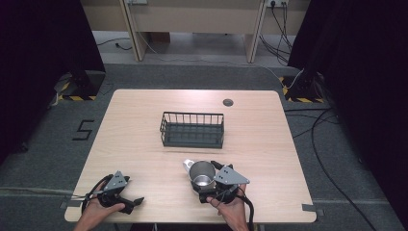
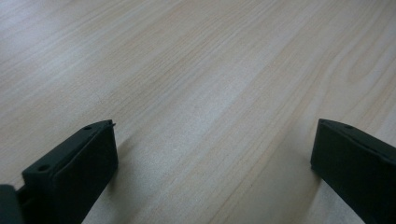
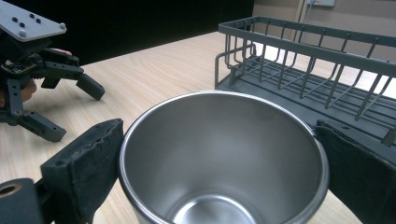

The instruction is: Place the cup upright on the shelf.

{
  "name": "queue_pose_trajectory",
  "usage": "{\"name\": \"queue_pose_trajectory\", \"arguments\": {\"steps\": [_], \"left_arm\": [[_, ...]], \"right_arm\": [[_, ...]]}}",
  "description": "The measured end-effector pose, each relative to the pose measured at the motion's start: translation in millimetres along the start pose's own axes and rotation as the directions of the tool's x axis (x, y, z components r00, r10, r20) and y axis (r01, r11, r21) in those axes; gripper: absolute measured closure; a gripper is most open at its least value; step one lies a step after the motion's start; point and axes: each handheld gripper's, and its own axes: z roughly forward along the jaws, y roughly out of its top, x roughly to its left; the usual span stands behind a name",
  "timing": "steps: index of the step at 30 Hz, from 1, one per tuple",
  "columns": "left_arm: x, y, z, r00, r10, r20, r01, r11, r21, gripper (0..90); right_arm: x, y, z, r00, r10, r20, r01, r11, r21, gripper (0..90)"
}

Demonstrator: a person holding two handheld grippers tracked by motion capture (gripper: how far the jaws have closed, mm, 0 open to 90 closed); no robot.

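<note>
Closest to the lens in the right gripper view, a steel cup [image 3: 222, 158] stands mouth-up between the two black jaws of the right gripper [image 3: 219, 168], its rim meeting the pad at nine o'clock and lying against or just short of the pad at three o'clock; whether the pads press on the metal or merely flank it cannot be told. The cup is upright on the wooden table [image 1: 134, 139], and its polished inside shows a bright round bottom. From the high view the cup [image 1: 202, 174] sits at the near edge of the table, roughly at six o'clock from the wire basket [image 1: 192, 130], well apart from it, with the right gripper [image 1: 208, 182] coming at it from the five o'clock side, the person's hand behind it. A small pale object [image 1: 187, 164] lies at the cup's eleven o'clock, touching or just beside it; what it is cannot be made out. In the right gripper view the basket [image 3: 308, 70] lies at one o'clock beyond the cup, dark grey and empty. Over at nine o'clock from the cup, well apart, the left gripper [image 1: 130, 202] rests low over the table with its jaws spread wide and bare wood [image 2: 210, 93] between them.
</note>
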Motion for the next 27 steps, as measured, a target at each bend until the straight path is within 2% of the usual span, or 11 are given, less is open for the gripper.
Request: {"name": "queue_pose_trajectory", "arguments": {"steps": [5,6,8,12,18,27], "left_arm": [[0.0,0.0,0.0,1.0000,0.000,0.000,0.000,1.0000,0.000,0.0],[0.0,0.0,0.0,1.0000,0.000,0.000,0.000,1.0000,0.000,0.0],[0.0,0.0,0.0,1.0000,0.000,0.000,0.000,1.0000,0.000,0.0],[0.0,0.0,0.0,1.0000,0.000,0.000,0.000,1.0000,0.000,0.0],[0.0,0.0,0.0,1.0000,0.000,0.000,0.000,1.0000,0.000,0.0],[0.0,0.0,0.0,1.0000,0.000,0.000,0.000,1.0000,0.000,0.0]], "right_arm": [[-6.6,1.0,4.6,0.9990,-0.026,-0.037,0.026,1.000,0.005,5.0],[-6.6,1.0,4.6,0.9990,-0.026,-0.037,0.026,1.000,0.005,5.0],[-11.7,1.1,7.5,0.9971,-0.028,-0.070,0.028,1.000,-0.003,4.9],[-14.0,0.4,14.5,0.9963,-0.014,-0.085,0.013,1.000,-0.022,4.7],[-11.8,1.5,23.7,0.9976,0.006,-0.069,-0.008,0.999,-0.032,4.6],[-11.8,1.5,28.9,0.9977,0.005,-0.068,-0.008,0.999,-0.047,5.2]]}}
